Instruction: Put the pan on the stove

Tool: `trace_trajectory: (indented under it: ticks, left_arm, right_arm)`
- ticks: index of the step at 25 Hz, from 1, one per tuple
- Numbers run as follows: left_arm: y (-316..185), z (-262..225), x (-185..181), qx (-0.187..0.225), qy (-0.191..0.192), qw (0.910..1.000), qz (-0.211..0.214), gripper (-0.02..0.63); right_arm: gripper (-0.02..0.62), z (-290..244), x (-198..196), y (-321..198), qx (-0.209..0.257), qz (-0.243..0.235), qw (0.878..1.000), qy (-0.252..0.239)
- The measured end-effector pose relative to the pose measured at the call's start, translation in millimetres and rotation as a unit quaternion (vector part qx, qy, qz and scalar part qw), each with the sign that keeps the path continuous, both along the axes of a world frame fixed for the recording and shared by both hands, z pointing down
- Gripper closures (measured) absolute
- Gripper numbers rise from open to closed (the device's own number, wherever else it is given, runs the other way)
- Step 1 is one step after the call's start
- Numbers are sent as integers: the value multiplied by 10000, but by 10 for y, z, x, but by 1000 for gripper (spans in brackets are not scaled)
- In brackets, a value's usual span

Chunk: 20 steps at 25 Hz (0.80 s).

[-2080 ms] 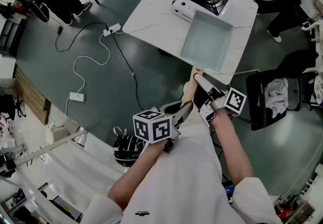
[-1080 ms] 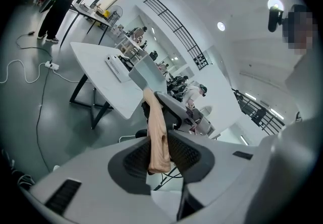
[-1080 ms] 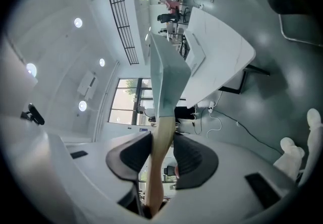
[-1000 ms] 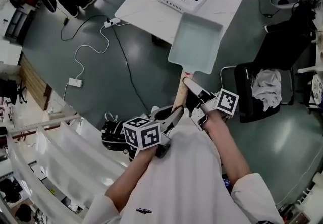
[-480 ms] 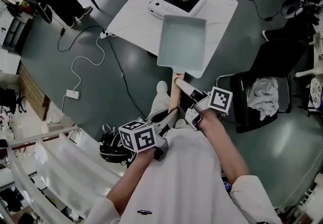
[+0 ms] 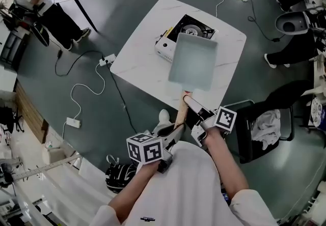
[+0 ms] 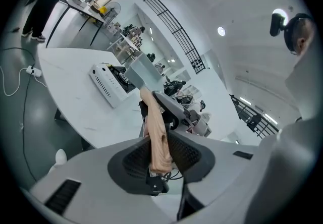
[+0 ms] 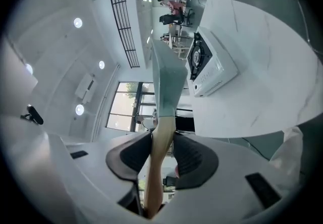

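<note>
Now the pan (image 6: 192, 62) hangs over the table (image 6: 137, 62), at the near edge of the stove (image 6: 191, 29). Both grippers pinch its wooden handle (image 6: 181, 109): left gripper (image 7: 156, 152) at the butt, right gripper (image 8: 161, 140) nearer the pan. It looks stiff and front-heavy, so grip the handle firmly at both points.

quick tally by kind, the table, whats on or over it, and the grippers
table: 1
stove: 1
pan: 1
grippers: 2, the left gripper and the right gripper, both clamped on the pan's handle
total: 5
</note>
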<state>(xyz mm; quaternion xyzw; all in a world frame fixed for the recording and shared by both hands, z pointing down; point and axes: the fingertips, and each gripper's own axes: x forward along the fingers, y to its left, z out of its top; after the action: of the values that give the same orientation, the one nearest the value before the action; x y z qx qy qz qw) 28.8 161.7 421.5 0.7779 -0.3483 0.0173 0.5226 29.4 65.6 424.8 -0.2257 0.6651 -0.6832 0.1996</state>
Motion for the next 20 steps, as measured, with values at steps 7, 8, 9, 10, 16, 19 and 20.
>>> trace_trajectory:
  ticks: [7,8,9,10,16,19,20]
  left_arm:
    - [-991,-20,-310,-29,7,9991,424,503]
    - [-1078,-9,-308,-51,23,9989,455,503]
    - [-1151,-5,-304,-76,45,9988,473,503]
    - [-1217,-5,-302,-101,64,9988,483,503]
    - [-1488,14,-232,-212,83,9983,529,503]
    - [-1580,27,-221,-223,88,9984,517,503]
    - [-1613,33,-217,-214,71,9984,522,503]
  right_arm:
    - [449,9,-205,-981,83,455,9989,33]
    - [451,23,-196,-1068,62,488,9988,59]
    - [451,33,-188,-1143,41,500,9987,90]
    - [450,41,-184,-1208,13,501,9987,114]
    - [449,63,-121,-1475,-71,510,9986,93]
    - [449,94,-101,-1565,-89,477,9987,129]
    - [449,96,-102,-1599,-97,471,9988,103]
